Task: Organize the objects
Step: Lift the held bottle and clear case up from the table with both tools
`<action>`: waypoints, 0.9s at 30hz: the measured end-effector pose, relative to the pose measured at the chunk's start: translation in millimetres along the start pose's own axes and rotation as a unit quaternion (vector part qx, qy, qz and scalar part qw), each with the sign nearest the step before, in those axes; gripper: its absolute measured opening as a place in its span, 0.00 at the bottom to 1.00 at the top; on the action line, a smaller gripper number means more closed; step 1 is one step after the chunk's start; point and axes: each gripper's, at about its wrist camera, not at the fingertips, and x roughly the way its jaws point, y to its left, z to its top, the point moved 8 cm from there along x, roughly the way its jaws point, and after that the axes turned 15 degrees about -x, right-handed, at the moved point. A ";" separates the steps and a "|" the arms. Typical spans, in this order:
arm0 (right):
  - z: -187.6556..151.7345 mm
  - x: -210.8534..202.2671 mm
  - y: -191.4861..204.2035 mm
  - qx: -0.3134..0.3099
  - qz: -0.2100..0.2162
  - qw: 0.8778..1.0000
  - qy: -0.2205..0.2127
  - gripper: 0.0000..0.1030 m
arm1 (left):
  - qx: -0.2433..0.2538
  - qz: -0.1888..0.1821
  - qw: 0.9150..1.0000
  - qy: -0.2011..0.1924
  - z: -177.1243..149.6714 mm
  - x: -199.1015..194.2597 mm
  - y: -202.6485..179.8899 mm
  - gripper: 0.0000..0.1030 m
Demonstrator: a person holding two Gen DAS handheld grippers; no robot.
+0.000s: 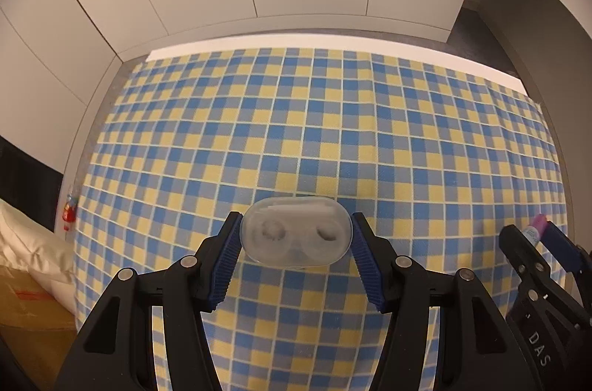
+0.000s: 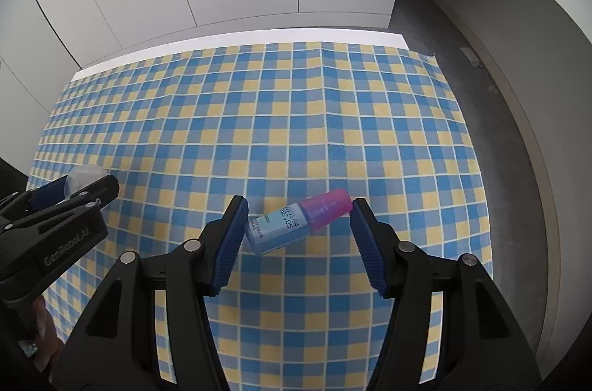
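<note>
Table (image 1: 296, 117): a big table with a blue and yellow checked cloth on it. It fills most of both views. Nothing else lies on the cloth.

Left gripper (image 1: 296, 235): it pinches a clear case by its two short ends. The blue pads (image 1: 225, 261) touch the case on both sides. It points steeply down at the cloth.

Right gripper (image 2: 298, 224): it pinches a small bottle end to end. One pad is on the bottom of the bottle, the other on the cap. In the left view this gripper shows at the right edge.

Case (image 1: 296, 231): a see-through oval box with two round cups inside. It looks lifted off the cloth, between the left pads.

Bottle (image 2: 296, 224): a little blue bottle with a pink cap and tiny print on its label. It lies tilted between the right pads, above the cloth.

What could go wrong, case: its ends are round and smooth. It could pop out and fall if the pads press only on the curve.

What could go wrong, bottle: it is held only at its two tips. It could spin or slip if the hand turns fast.

What could go wrong, both: the grippers are near each other and could bump.
</note>
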 end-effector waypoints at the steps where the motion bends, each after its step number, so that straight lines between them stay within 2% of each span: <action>1: -2.1 -7.9 -3.5 0.001 0.003 1.000 0.001 0.58 | 0.003 -0.001 1.000 0.000 0.8 -4.6 -0.3 0.56; 5: 4.3 -26.0 -7.3 0.004 0.005 1.000 0.002 0.58 | 0.001 -0.010 1.000 0.002 -0.8 -30.9 7.8 0.56; 12: 23.1 -75.2 -6.3 0.001 0.001 1.000 -0.003 0.58 | 0.006 -0.013 1.000 -0.023 14.4 -90.0 16.5 0.56; 20: 50.5 -153.8 -8.2 -0.008 -0.012 0.999 -0.034 0.58 | 0.009 -0.017 0.999 -0.049 43.0 -147.1 31.5 0.56; 27: 72.7 -228.1 -6.4 -0.018 -0.019 0.998 -0.064 0.58 | 0.003 -0.019 0.997 -0.074 63.8 -216.2 42.9 0.56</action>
